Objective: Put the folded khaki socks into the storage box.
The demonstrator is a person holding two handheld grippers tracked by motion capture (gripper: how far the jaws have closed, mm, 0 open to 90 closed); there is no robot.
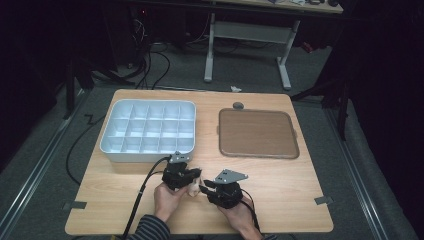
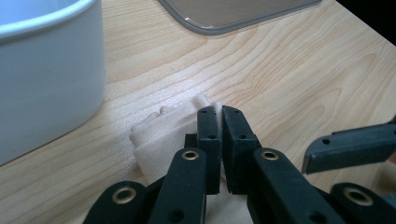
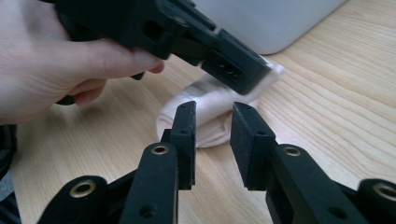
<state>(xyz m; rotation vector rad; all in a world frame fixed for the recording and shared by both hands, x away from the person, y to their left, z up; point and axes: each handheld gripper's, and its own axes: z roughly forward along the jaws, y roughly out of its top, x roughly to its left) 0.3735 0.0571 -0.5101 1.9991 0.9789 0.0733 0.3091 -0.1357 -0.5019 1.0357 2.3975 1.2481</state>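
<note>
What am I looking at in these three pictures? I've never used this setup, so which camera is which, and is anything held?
A person sits at a wooden table and holds a black two-jaw gripper in each hand. The high view looks down from above; the other two views come from cameras riding on the grippers, looking along their jaws.

On the table lie a white compartment tray, a brown flat tray and a small folded cream cloth.

The left gripper has its jaws shut, pinching the far end of the cloth. The right gripper has its jaws apart, just short of the cloth's near end, with nothing between the pads.
</note>
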